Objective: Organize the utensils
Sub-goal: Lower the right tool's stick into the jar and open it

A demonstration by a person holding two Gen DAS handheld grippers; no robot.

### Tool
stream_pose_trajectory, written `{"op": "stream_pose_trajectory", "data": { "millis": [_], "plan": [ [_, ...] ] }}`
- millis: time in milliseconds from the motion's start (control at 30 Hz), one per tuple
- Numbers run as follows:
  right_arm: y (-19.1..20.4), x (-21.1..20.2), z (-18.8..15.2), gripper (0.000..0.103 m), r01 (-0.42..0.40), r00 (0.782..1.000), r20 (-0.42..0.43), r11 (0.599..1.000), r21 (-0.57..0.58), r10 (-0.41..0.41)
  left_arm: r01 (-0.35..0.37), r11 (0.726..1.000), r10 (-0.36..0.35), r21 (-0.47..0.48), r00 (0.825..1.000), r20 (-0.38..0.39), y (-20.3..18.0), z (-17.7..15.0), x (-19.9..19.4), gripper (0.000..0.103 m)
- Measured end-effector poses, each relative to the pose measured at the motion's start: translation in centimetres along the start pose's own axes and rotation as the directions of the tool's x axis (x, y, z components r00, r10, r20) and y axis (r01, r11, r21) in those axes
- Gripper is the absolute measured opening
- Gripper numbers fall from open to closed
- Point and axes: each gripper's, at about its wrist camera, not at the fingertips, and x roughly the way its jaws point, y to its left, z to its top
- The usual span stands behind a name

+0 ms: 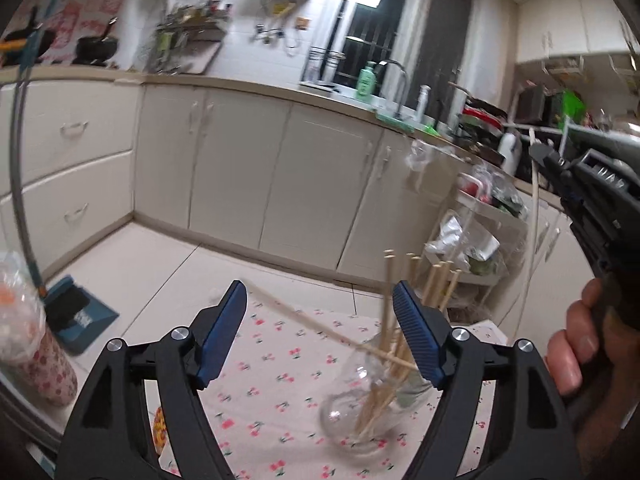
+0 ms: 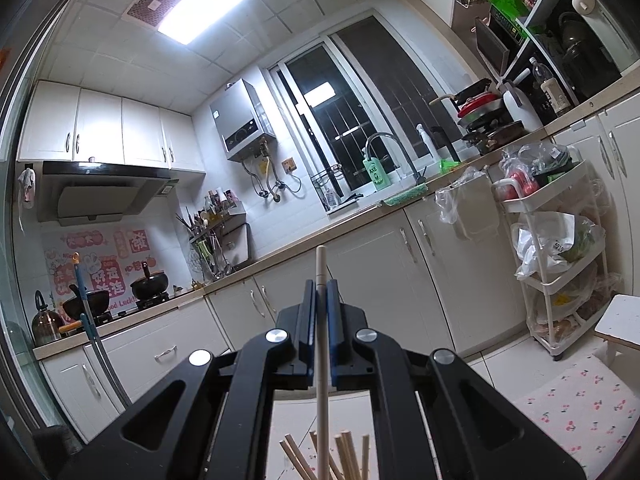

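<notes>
Overhead, right gripper tilts upward, jaws clamped on a chopstick; left gripper jaws apart

A glass jar stands on the tablecloth with chopsticks in it, between the left gripper fingers (nearer the right-hand one). Right of it, higher up, the right gripper holds one chopstick upright above the bunch
</notes>
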Motion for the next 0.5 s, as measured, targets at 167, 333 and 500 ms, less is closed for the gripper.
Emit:
{"op": "stream_pose_trajectory", "data": {
  "millis": [167, 333, 500],
  "plan": [
    [-0.1, 1.8, -2.1, 0.006, 0.01, 0.999, -0.048, 1.0, 0.012, -0.009, 0.052, 0.997, -0.051, -0.063, 0.998, 0.024, 2.1, 0.2, 0.0, 0.072],
    [0.3, 2.3, -3.1, 0.006, 0.025, 0.999, -0.024, 1.0, -0.008, -0.025, 0.123, 0.985, -0.125, -0.12, 0.992, -0.008, 2.6, 0.1, 1.0, 0.072],
    [1.2, 2.9, -4.2, 0.006, 0.051, 0.998, 0.028, 0.993, -0.102, -0.049, 0.146, 0.953, -0.168, -0.266, 0.984, -0.061, 4.3, -0.8, 2.9, 0.072]
  ]
}}
